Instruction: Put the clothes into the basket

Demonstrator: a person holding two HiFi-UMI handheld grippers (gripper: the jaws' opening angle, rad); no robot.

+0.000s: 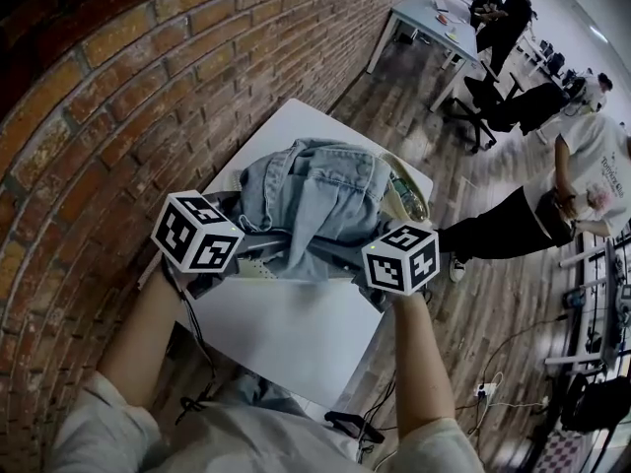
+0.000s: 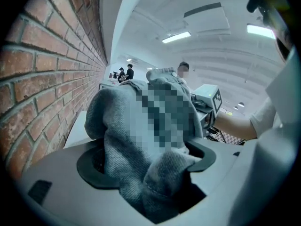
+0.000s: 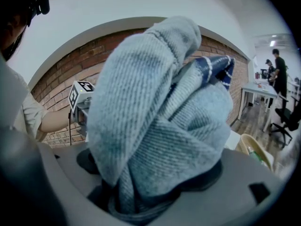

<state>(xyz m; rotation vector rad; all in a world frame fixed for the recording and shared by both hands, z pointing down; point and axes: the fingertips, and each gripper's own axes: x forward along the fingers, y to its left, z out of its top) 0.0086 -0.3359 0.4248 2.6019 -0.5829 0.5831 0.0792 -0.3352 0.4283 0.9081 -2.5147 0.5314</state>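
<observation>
A light-blue denim garment (image 1: 317, 193) hangs bunched over the white table (image 1: 286, 335), held up between both grippers. My left gripper (image 1: 245, 249) is shut on the garment's left side, and cloth (image 2: 117, 126) fills its jaws (image 2: 150, 178). My right gripper (image 1: 347, 256) is shut on the right side; thick folds (image 3: 155, 117) with a dark-blue striped piece (image 3: 214, 66) bulge out of its jaws (image 3: 150, 185). A beige basket (image 1: 410, 197) sits at the table's far right corner, partly hidden behind the garment. The basket's rim (image 3: 256, 150) also shows low on the right in the right gripper view.
A brick wall (image 1: 108, 116) runs along the table's left side. A person (image 1: 552, 190) stands on the wooden floor right of the table, with an office chair (image 1: 488, 106) and desks (image 1: 434, 18) beyond. Cables and a power strip (image 1: 485, 390) lie on the floor.
</observation>
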